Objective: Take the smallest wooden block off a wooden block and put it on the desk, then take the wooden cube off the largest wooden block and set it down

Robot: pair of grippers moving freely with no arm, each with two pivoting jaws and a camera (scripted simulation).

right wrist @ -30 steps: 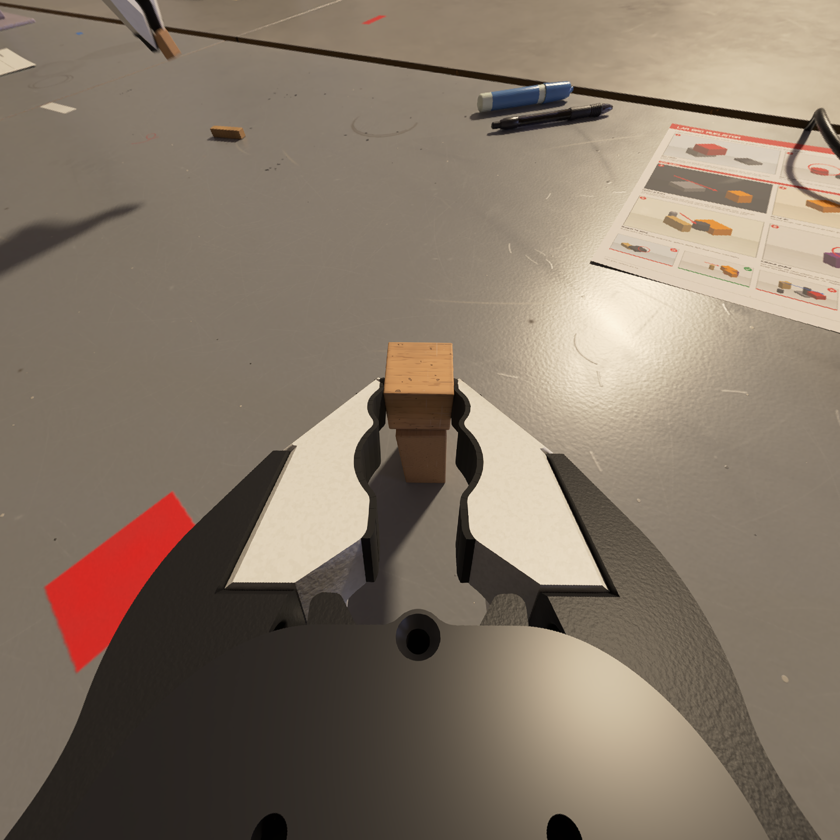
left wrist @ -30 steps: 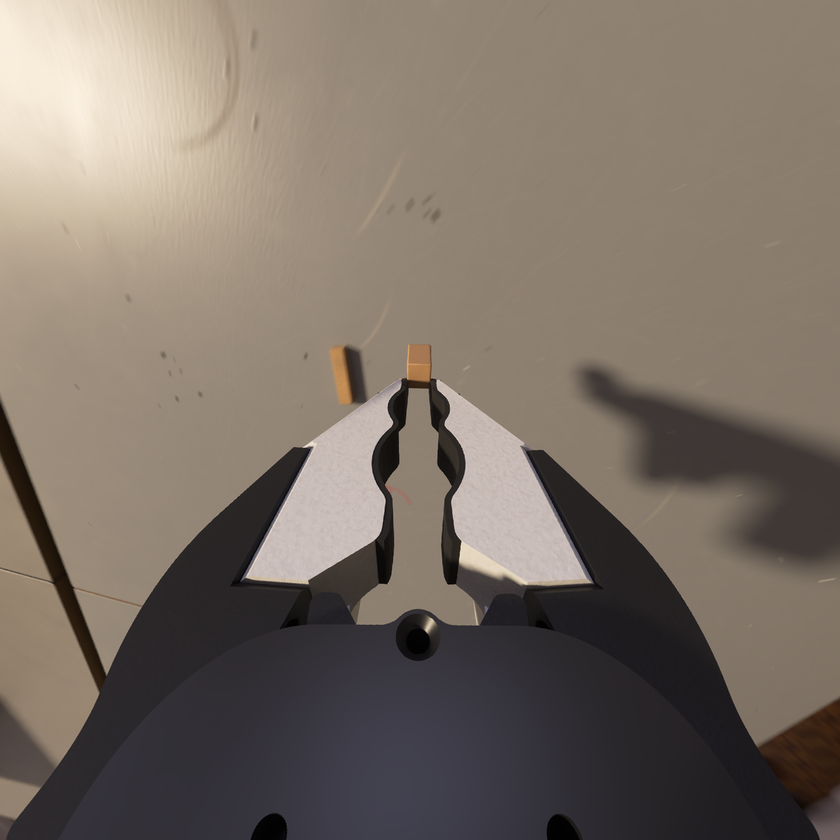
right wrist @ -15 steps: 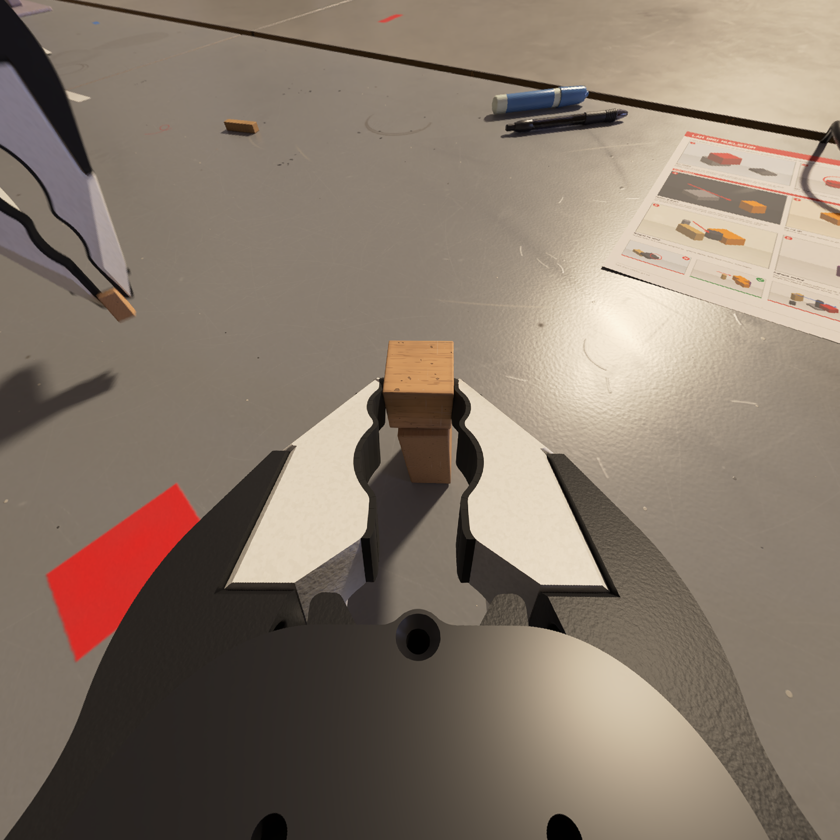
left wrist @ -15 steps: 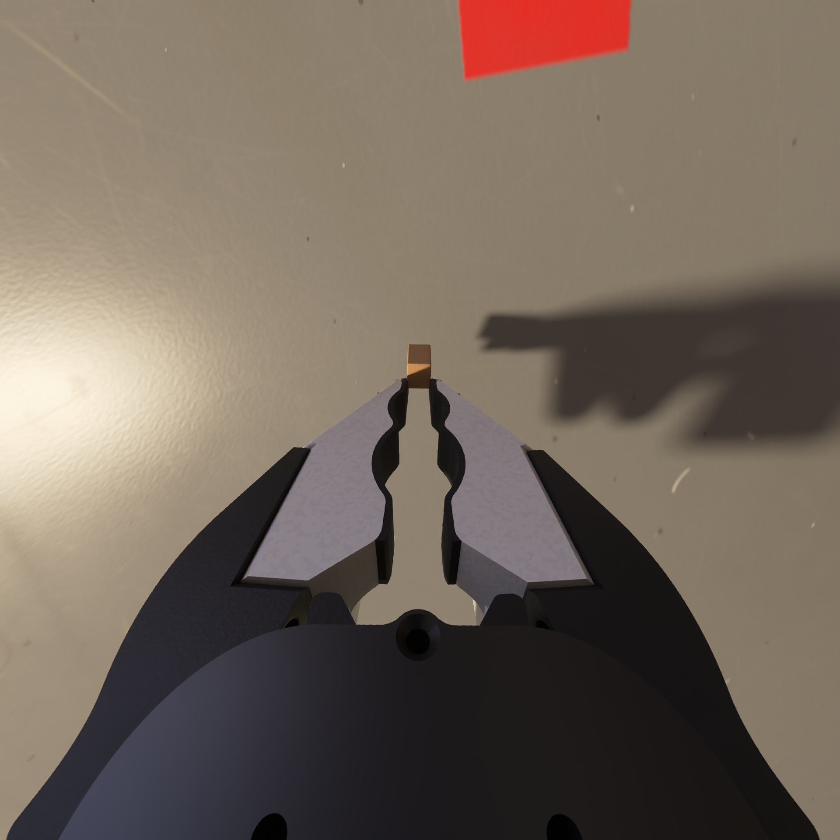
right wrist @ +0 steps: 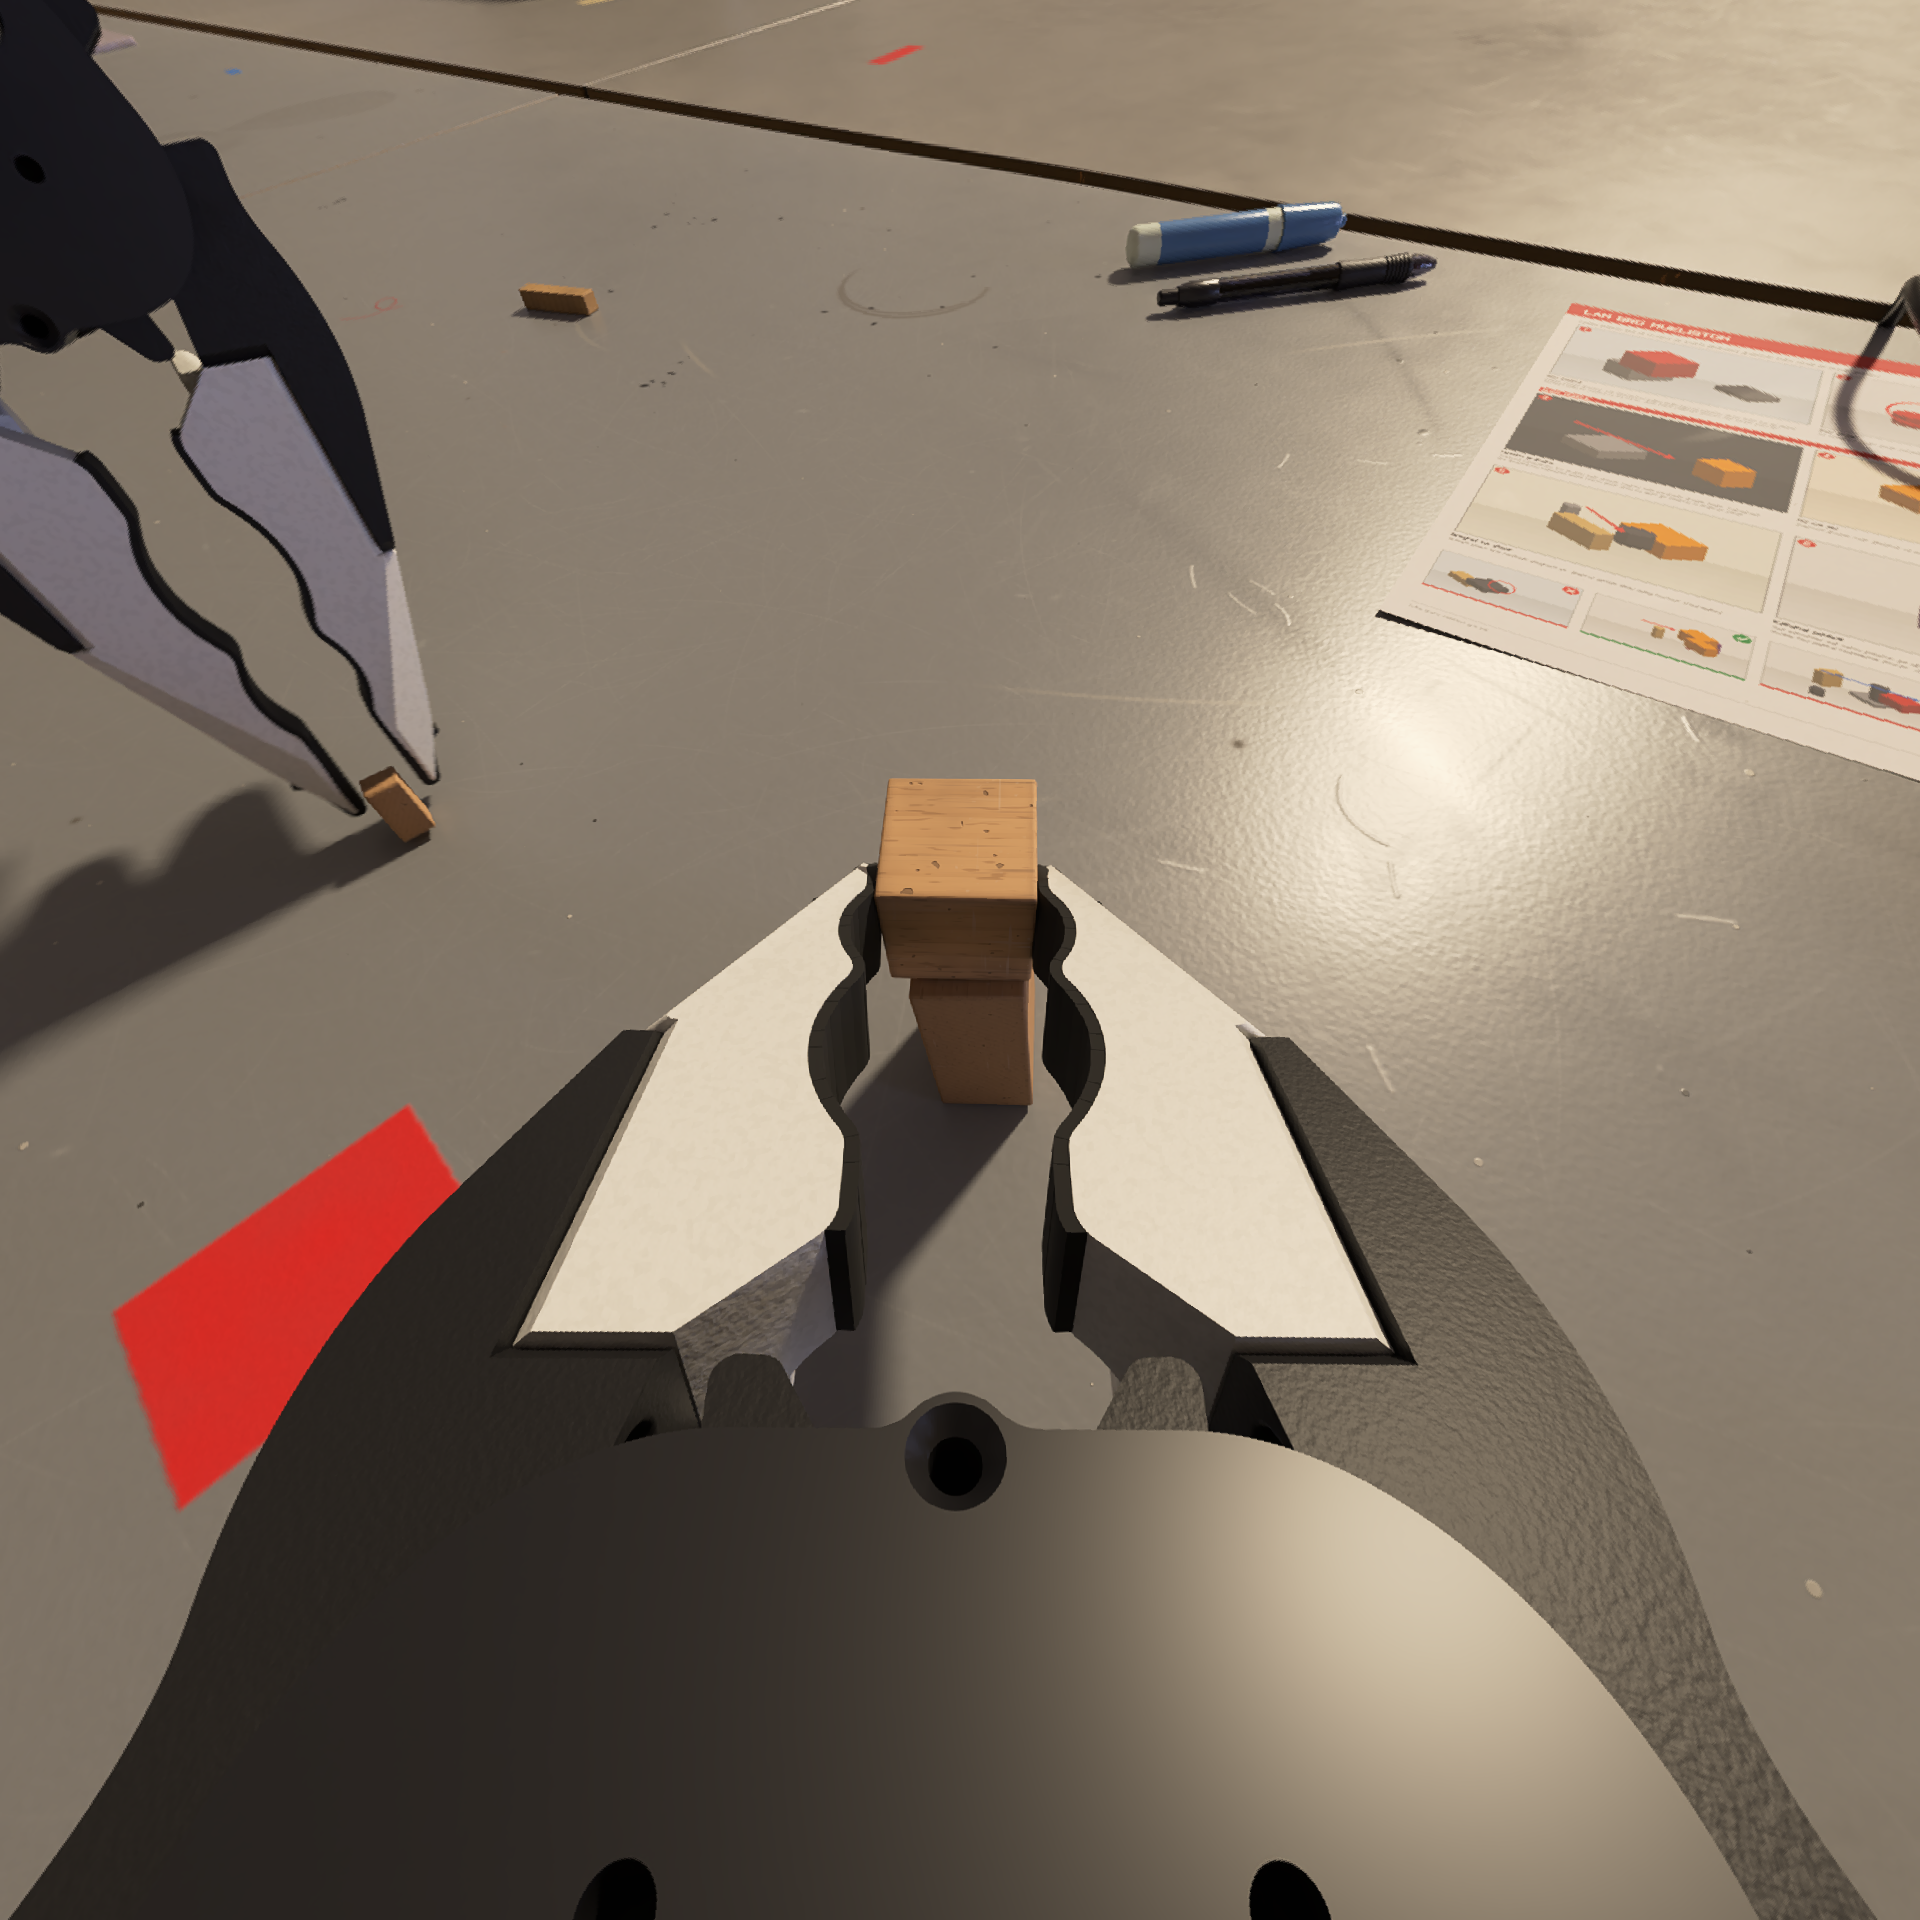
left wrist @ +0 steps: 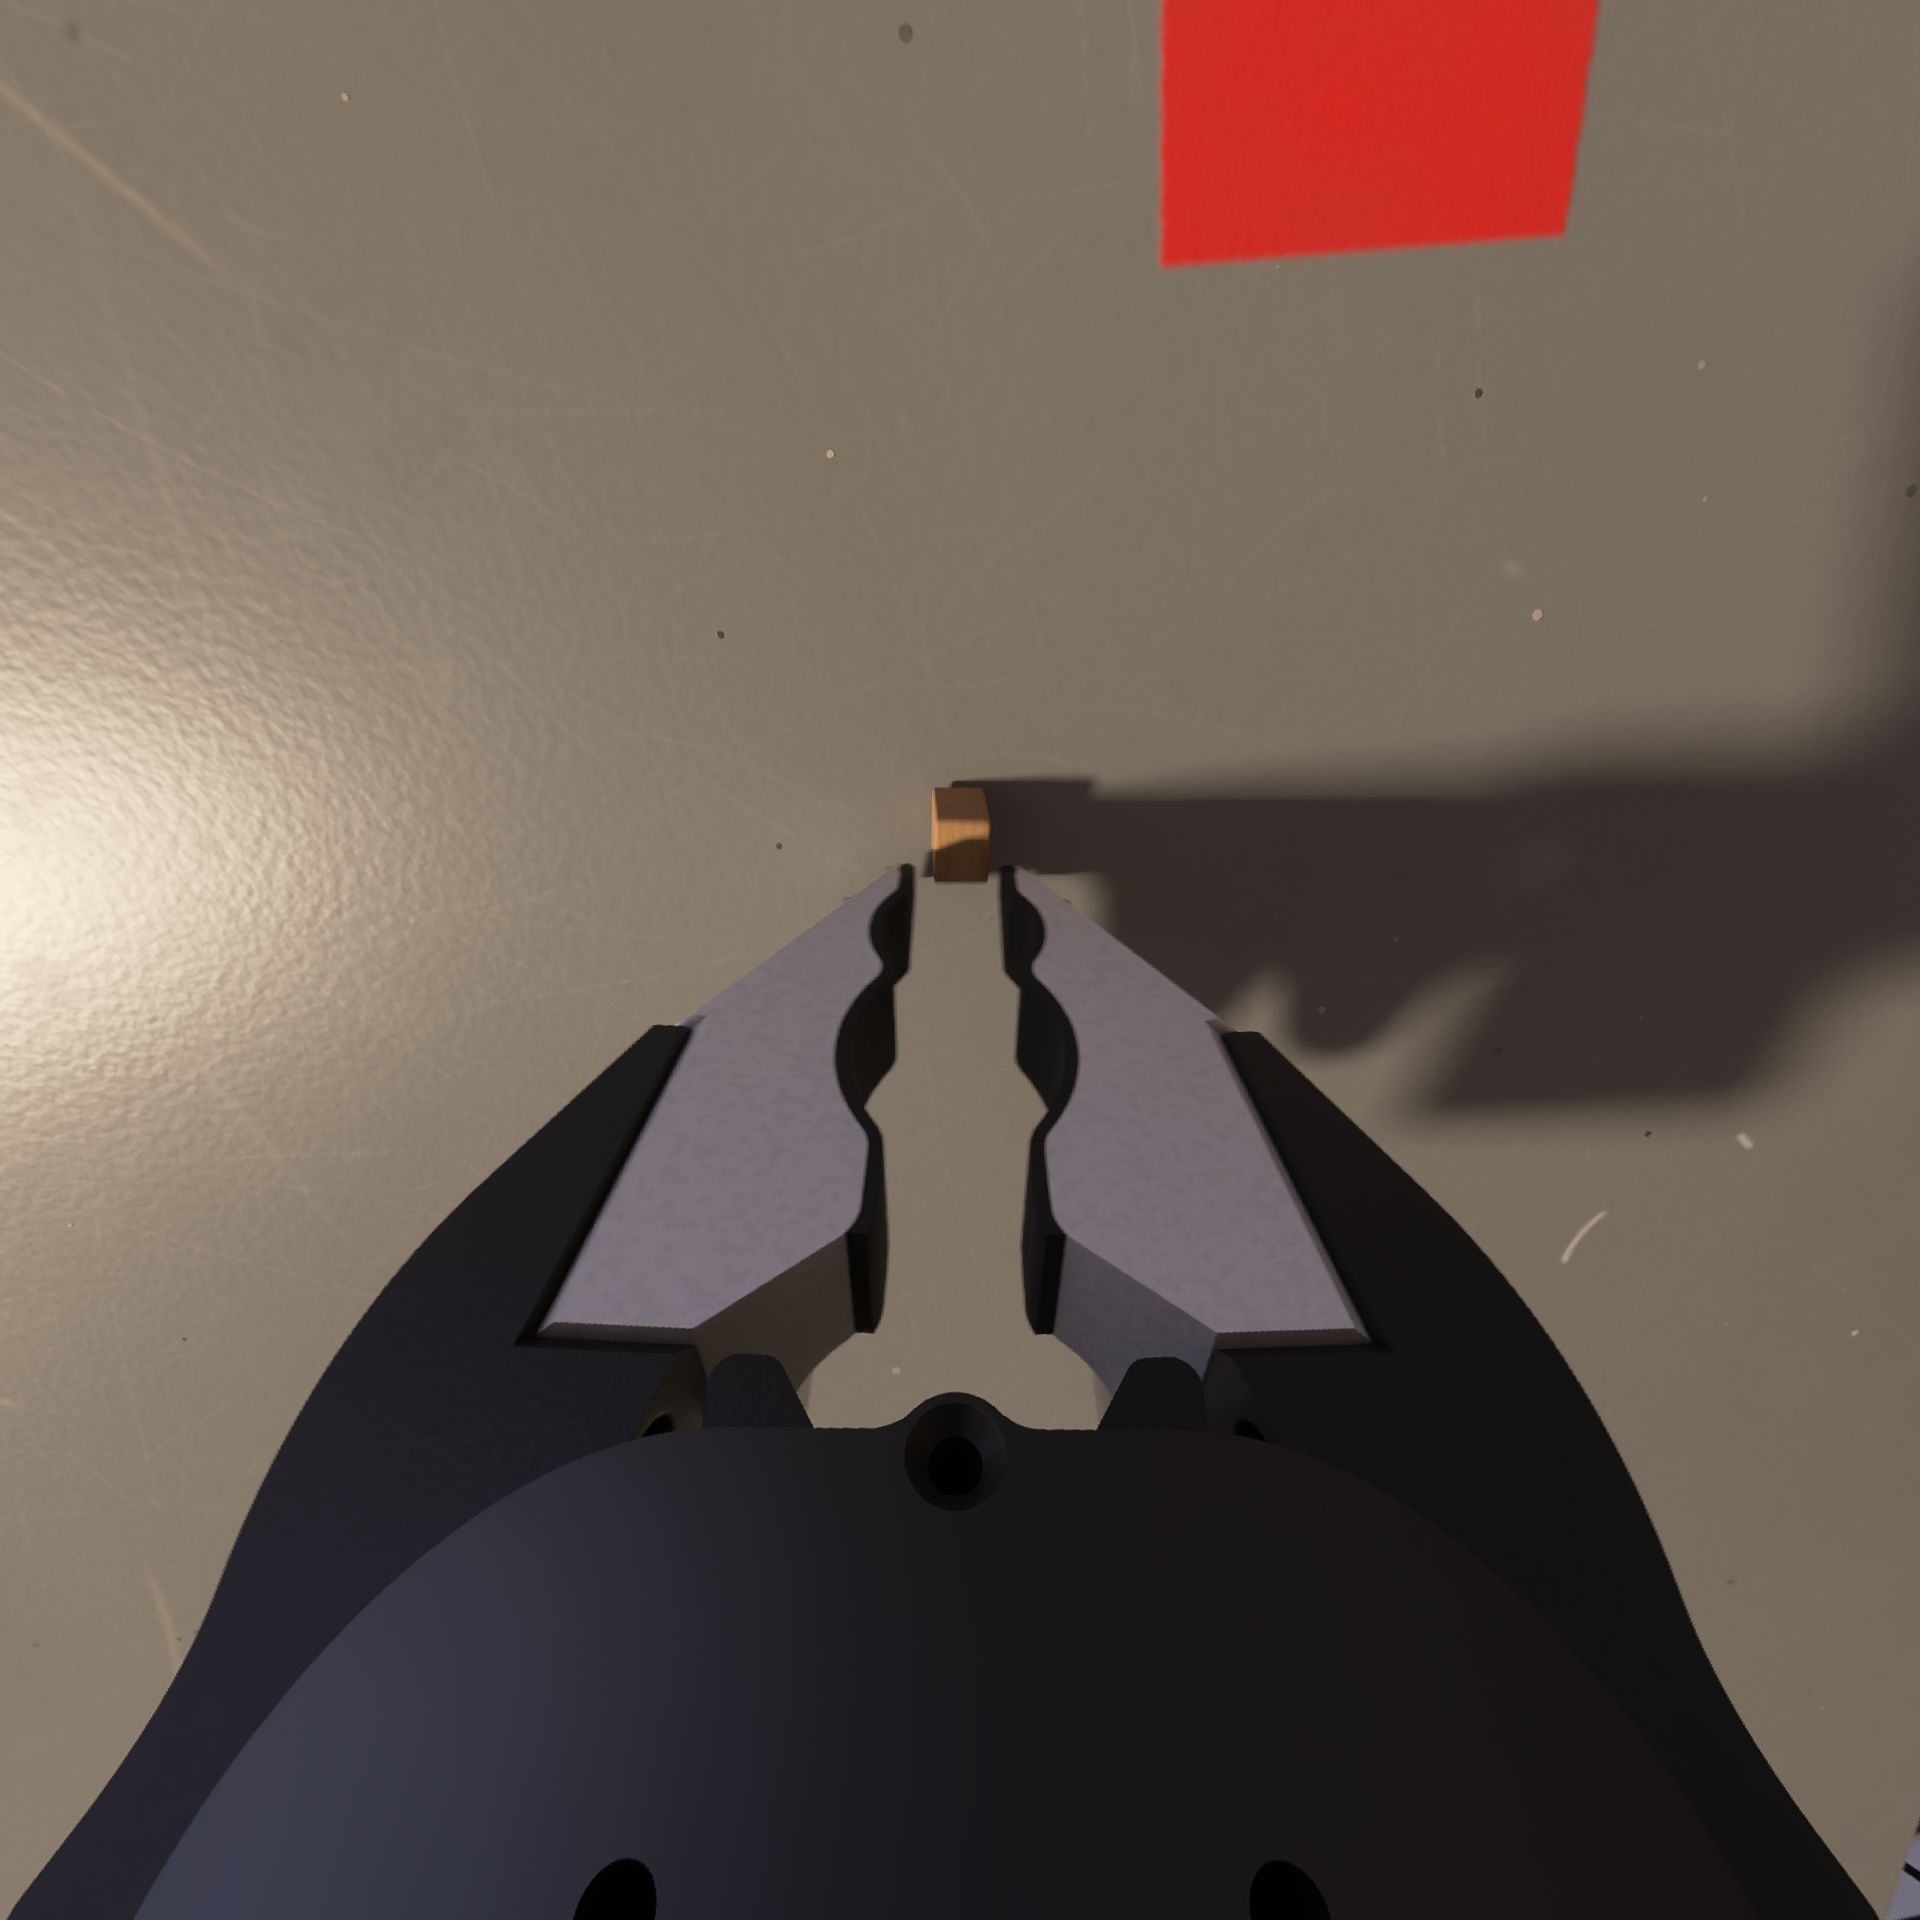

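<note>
The smallest wooden block (left wrist: 958, 834) lies on the grey desk just past my left gripper (left wrist: 956, 878), whose jaws stand slightly wider than the block and do not touch it. In the right wrist view this block (right wrist: 398, 803) lies tilted at the left gripper's (right wrist: 395, 790) tips. My right gripper (right wrist: 956, 875) is shut on the wooden cube (right wrist: 956, 826), which sits on an upright wooden block (right wrist: 977, 1039) standing on the desk. Another small wooden block (right wrist: 558, 300) lies flat far back left.
A red patch (right wrist: 270, 1288) is on the desk between the grippers and also shows in the left wrist view (left wrist: 1371, 125). A blue marker (right wrist: 1236, 234) and a black pen (right wrist: 1299, 281) lie at the back. A printed sheet (right wrist: 1683, 520) and a dark cable (right wrist: 1881, 353) are on the right.
My left gripper came down to the desk near the stack and its jaws opened a little, letting go of the smallest block. My right gripper stayed shut on the cube.
</note>
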